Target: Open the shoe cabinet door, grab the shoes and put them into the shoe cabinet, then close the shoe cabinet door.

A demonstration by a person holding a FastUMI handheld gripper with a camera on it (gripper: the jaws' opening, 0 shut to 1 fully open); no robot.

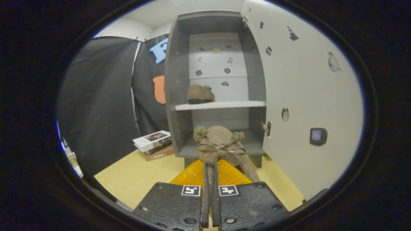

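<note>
Shoe cabinet (179,64) stands open on the yellow worktop (135,179), grey carcass with a white back panel dotted with small stickers; its door (305,96) is swung wide to the right, inner face toward the camera, also stickered, with a hinge plate (267,128) at its lower inner edge. White middle shelf (221,105) carries one brown fuzzy shoe (199,94), sitting toward the left side. Left of the cabinet, a stack of books (154,144) lies on the worktop against the black cloth wall. Second brown fuzzy shoe (221,144) — pom-poms and a ribbon bow on top — hangs just ahead of the gripper (210,173), in front of the cabinet's bottom compartment. Jaws nearly closed, both fingers pinching a strip of this shoe.
</note>
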